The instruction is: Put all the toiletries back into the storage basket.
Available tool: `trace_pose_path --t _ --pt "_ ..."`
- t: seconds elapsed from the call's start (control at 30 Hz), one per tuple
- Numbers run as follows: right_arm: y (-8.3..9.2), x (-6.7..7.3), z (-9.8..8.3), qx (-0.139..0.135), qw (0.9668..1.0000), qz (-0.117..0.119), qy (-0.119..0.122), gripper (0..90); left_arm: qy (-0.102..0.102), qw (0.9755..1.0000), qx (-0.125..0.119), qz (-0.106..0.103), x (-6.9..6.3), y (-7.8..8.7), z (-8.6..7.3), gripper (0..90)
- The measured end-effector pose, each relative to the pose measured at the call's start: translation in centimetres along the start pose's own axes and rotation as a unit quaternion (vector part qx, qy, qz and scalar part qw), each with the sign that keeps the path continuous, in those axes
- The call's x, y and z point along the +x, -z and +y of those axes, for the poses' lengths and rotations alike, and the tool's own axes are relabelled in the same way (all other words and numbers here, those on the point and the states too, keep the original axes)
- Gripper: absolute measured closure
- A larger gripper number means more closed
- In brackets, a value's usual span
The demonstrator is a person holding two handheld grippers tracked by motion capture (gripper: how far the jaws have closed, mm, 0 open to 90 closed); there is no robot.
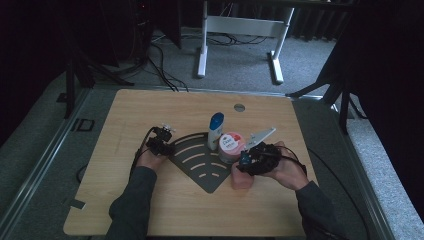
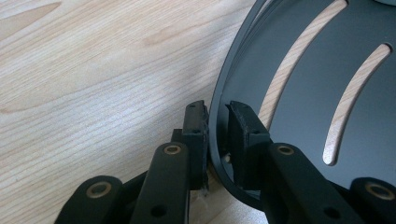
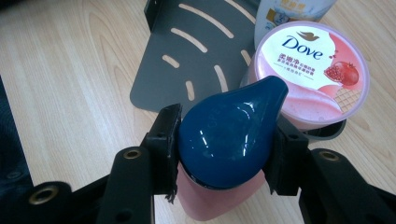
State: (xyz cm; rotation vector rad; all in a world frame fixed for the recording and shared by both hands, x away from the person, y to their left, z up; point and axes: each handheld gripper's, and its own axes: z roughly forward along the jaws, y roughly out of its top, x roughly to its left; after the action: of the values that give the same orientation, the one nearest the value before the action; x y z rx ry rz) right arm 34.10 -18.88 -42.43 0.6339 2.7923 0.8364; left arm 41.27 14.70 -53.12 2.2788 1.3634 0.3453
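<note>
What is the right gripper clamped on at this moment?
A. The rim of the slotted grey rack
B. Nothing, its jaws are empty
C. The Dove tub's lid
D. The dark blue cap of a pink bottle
D: in the right gripper view the right gripper has both pads pressed against the dark blue cap of the pink bottle, while the Dove tub sits apart behind it.

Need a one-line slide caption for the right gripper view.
Right hand-held gripper clamps pink bottle's blue cap beside Dove tub on slotted dark rack.
</note>
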Motion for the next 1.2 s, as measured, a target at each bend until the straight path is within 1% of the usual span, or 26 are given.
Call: trace_pose_path --t 0.03,0.13,0.27,0.33,0.63,0.8,0.87,0.97,1.03,1.2 --pt "0.0 0.0 0.0 0.004 1.0000 0.001 0.001 53.3 0.001 1.0000 0.000 -0.001 0.0 0.0 0.0 77.2" --pt "0.0 0.3 0.0 0.003 1.0000 0.000 0.005 53.3 0.001 1.0000 0.000 -0.001 0.0 0.0 0.0 77.3" --pt "0.1 0.4 0.0 0.000 1.0000 0.004 0.004 53.3 0.001 1.0000 -0.001 -0.001 0.0 0.0 0.0 77.3" --pt "0.2 0.7 0.0 -0.003 1.0000 0.005 0.008 53.3 0.001 1.0000 -0.001 -0.002 0.0 0.0 0.0 77.3" --pt "0.2 1.5 0.4 -0.003 0.9998 0.011 0.018 53.3 0.001 1.0000 0.000 -0.001 0.0 0.0 0.0 77.3" --pt "-0.2 1.7 0.7 -0.005 0.9996 0.018 0.022 53.3 0.001 1.0000 0.000 -0.001 0.0 0.0 0.0 77.4" --pt "-0.4 1.7 0.9 -0.004 0.9995 0.023 0.022 53.3 0.001 1.0000 0.000 -0.001 0.0 0.0 0.0 77.4" --pt "-0.7 2.0 1.2 -0.003 0.9993 0.024 0.028 53.3 0.001 1.0000 0.000 -0.002 0.1 0.0 0.0 77.4" --pt "-0.8 2.1 1.3 -0.003 0.9993 0.026 0.027 53.3 0.001 1.0000 0.000 -0.002 0.1 0.0 0.0 77.4" --pt "-1.1 2.2 2.0 -0.010 0.9990 0.030 0.030 53.3 0.001 1.0000 0.000 -0.002 0.1 0.0 0.0 77.4"
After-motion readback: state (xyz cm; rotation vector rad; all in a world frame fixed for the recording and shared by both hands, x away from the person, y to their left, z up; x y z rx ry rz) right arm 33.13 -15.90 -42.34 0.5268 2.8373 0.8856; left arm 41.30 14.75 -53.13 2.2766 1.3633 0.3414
